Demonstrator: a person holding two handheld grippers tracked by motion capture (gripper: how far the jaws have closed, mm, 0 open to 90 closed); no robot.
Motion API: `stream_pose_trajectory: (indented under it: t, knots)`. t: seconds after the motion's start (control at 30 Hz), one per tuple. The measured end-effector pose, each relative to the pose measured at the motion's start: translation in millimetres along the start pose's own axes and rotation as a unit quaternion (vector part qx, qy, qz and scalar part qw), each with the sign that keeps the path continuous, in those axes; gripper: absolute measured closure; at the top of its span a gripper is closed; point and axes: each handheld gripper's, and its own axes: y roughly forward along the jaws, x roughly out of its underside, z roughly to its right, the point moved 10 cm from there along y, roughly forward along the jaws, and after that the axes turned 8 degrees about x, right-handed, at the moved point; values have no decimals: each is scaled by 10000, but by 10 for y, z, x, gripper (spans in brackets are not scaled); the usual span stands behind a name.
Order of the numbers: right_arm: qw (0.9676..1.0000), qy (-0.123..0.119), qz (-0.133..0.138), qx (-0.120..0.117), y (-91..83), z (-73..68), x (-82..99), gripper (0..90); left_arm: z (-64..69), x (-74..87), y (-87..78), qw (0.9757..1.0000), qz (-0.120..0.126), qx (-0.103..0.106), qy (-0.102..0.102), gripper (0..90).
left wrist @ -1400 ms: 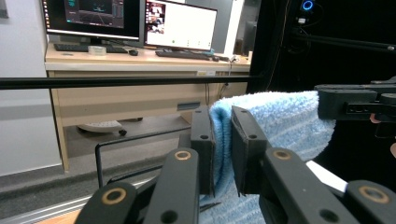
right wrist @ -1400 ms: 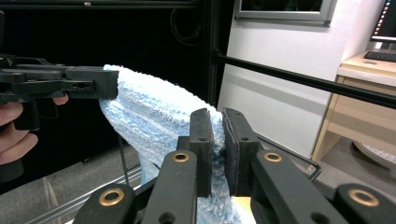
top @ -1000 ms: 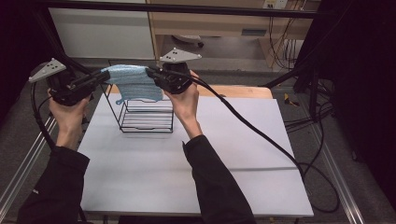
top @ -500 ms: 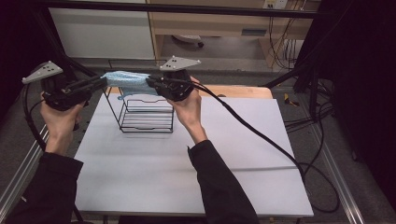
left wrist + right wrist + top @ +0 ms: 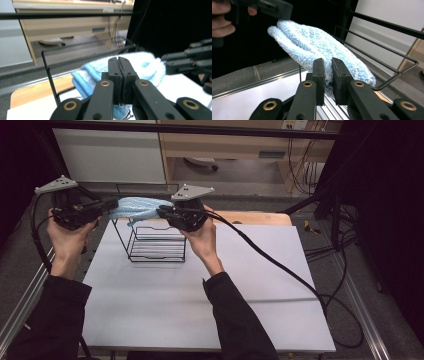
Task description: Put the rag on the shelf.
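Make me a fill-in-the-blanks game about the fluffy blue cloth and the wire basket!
1. The cloth is light ____ in colour.
2. The cloth is held up above the black wire ____.
3. The left gripper and the right gripper each pinch one ____ of the cloth.
4. The basket stands on a ____ table.

Missing words: blue; basket; end; white

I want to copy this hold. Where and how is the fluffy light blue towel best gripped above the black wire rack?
Grip the fluffy light blue towel at its two opposite ends, from either side, as left gripper and right gripper do: it hangs bunched between them above the black wire rack.
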Motion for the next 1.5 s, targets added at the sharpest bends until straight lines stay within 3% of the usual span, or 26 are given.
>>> stream_pose_trajectory:
  t: [0.2, 0.5, 0.8, 1.2, 1.5]
  knots:
    - [10000, -24, -64, -36, 6, -22, 42, 803, -3, 156, 57, 9994, -329, -34, 111, 894]
    - [9997, 107, -84, -225, -60, -77, 15, 714, -23, 379, 115, 9978, -618, -43, 232, 894]
    - [9974, 387, -550, -238, 50, -72, 244, 899, -57, 560, 158, 9972, -713, -15, 213, 894]
    - [9959, 628, -657, -28, 236, 71, 514, 900, -175, 699, 340, 9965, -792, -209, 176, 894]
    - [9960, 643, -603, 104, 288, 137, 549, 900, -222, 702, 404, 9971, -704, -269, 102, 893]
